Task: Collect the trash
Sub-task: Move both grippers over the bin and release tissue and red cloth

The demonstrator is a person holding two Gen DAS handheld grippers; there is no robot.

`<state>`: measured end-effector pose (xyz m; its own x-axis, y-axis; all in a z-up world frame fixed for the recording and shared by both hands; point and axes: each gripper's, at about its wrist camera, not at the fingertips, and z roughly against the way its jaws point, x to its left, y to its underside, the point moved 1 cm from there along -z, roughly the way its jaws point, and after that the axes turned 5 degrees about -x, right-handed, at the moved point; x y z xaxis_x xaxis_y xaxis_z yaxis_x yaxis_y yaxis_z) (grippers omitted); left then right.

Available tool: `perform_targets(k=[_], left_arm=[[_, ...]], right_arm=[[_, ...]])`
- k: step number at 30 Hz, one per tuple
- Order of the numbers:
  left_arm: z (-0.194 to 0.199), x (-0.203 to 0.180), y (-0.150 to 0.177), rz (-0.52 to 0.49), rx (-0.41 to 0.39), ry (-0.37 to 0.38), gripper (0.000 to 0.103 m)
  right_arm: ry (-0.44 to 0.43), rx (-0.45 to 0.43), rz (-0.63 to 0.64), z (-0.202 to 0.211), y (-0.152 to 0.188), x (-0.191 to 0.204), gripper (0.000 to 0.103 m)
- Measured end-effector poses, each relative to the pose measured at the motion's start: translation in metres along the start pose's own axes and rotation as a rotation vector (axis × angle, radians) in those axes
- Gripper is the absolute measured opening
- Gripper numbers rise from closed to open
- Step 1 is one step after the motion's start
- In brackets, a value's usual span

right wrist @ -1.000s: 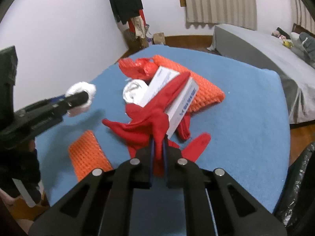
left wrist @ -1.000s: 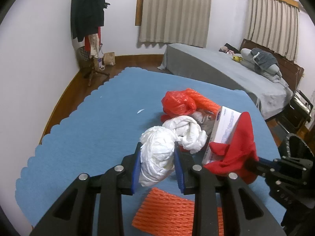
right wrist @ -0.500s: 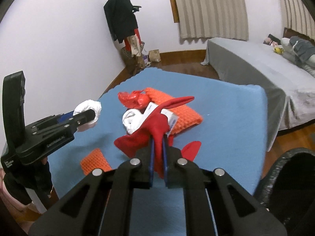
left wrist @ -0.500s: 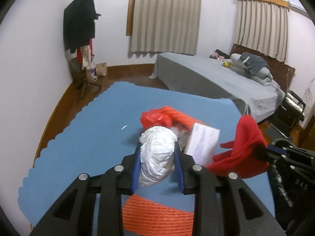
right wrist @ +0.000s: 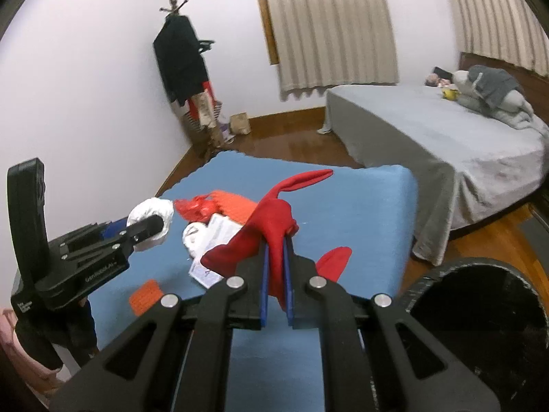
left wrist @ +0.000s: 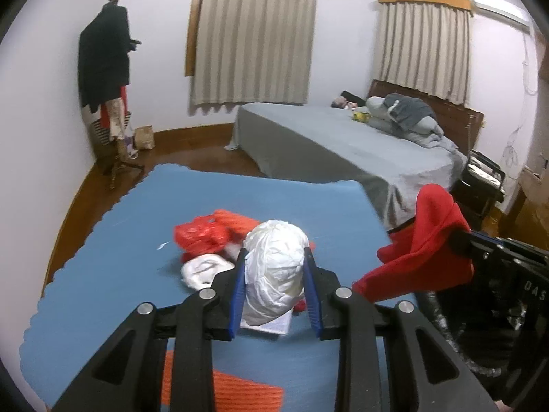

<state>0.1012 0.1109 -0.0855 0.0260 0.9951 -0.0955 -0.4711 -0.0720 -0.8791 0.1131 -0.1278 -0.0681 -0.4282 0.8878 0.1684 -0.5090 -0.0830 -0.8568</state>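
Observation:
My left gripper (left wrist: 274, 257) is shut on a crumpled white wad (left wrist: 274, 267), held above the blue mat (left wrist: 103, 267). In the right wrist view the same wad (right wrist: 151, 209) shows at the left gripper's tip (right wrist: 151, 226). My right gripper (right wrist: 277, 250) is shut on a red cloth (right wrist: 274, 213) that hangs over its fingers, and the cloth (left wrist: 425, 250) also appears at the right of the left wrist view. Left on the mat are a red plastic bag (left wrist: 199, 235), orange foam netting (left wrist: 236, 219), another white wad (left wrist: 202, 271) and a white box (right wrist: 216, 237).
A bin lined with a black bag (right wrist: 446, 267) stands open at the lower right, beside the mat. A second orange net piece (right wrist: 145, 295) and a red scrap (right wrist: 334, 257) lie on the mat. Further back are a grey bed (right wrist: 429, 130) and a coat rack (right wrist: 185, 68).
Both grippers have risen and drawn back from the pile, carrying the white wad and the red cloth. The black bin has come into the right wrist view.

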Motion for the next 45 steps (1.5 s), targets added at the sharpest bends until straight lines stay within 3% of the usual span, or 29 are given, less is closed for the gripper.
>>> perform_targets(k=[23, 42, 45], left_arm=[[-0.024, -0.144, -0.007, -0.127, 0.006, 0.291, 0.03], [-0.05, -0.251, 0.018, -0.229, 0.073, 0.504, 0.03], [-0.055, -0.262, 0.023, -0.235, 0.094, 0.535, 0.035]], right_arm=[[0.298, -0.055, -0.133, 0.075, 0.023, -0.119, 0.007], [0.476, -0.01, -0.214, 0.111, 0.067, -0.193, 0.007], [0.493, 0.003, -0.225, 0.113, 0.074, -0.201, 0.008]])
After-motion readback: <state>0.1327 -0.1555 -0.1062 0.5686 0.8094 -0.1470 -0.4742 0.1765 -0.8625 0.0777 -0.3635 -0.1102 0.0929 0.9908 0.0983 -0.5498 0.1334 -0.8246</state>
